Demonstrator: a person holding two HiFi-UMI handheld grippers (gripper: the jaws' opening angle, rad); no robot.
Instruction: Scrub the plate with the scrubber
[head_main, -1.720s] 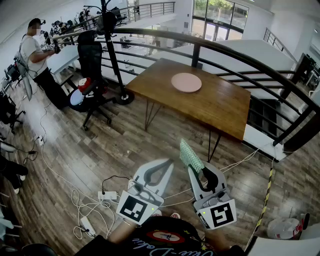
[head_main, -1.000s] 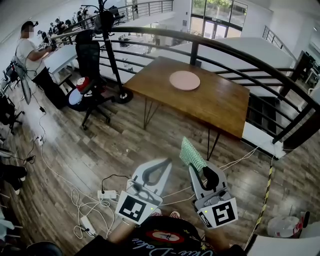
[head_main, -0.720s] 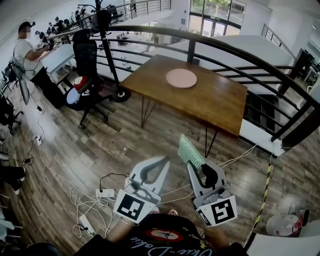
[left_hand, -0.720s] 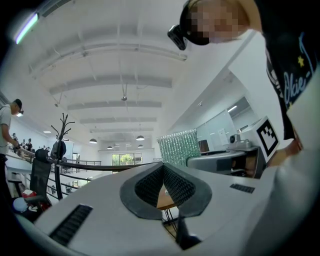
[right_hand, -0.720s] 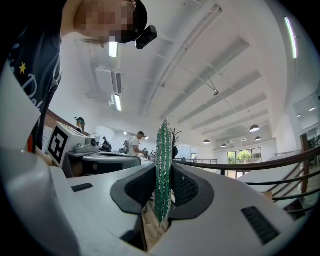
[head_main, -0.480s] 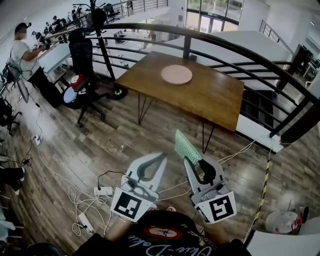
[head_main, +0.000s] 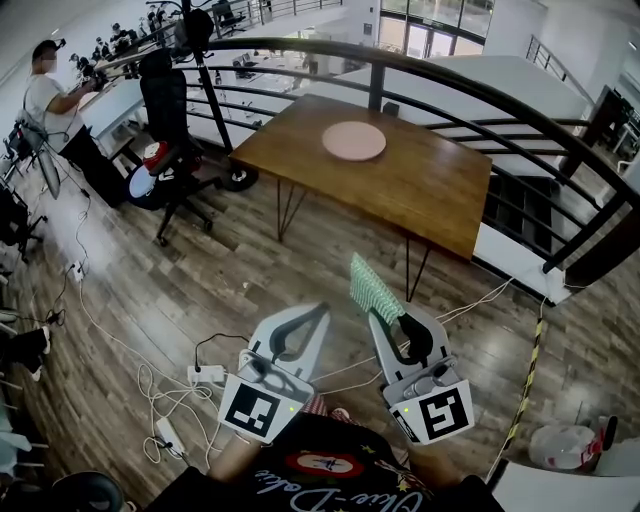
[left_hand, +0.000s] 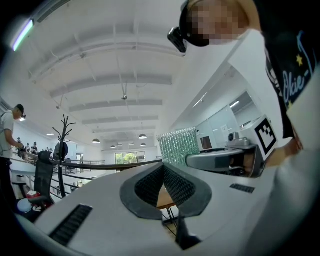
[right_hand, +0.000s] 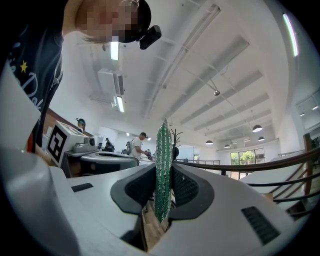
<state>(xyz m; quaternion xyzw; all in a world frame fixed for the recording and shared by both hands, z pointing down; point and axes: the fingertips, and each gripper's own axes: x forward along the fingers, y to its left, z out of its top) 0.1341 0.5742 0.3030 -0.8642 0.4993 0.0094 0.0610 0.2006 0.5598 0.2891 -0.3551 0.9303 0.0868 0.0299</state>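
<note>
My right gripper (head_main: 385, 318) is clamped on the green scrubber (head_main: 371, 287), which sticks out toward 12 o'clock; my left gripper (head_main: 322, 309), at its 9 o'clock, is closed and empty. The plate (head_main: 354, 141) lies at 12 o'clock on the wooden bench (head_main: 430, 200), well apart from both.

Black T-shirt (head_main: 345, 488) with white script and a red-ringed emblem; pale grey left tongs (head_main: 320, 311) and right tongs (head_main: 384, 319) carry black-and-white marker cubes (head_main: 258, 410).
</note>
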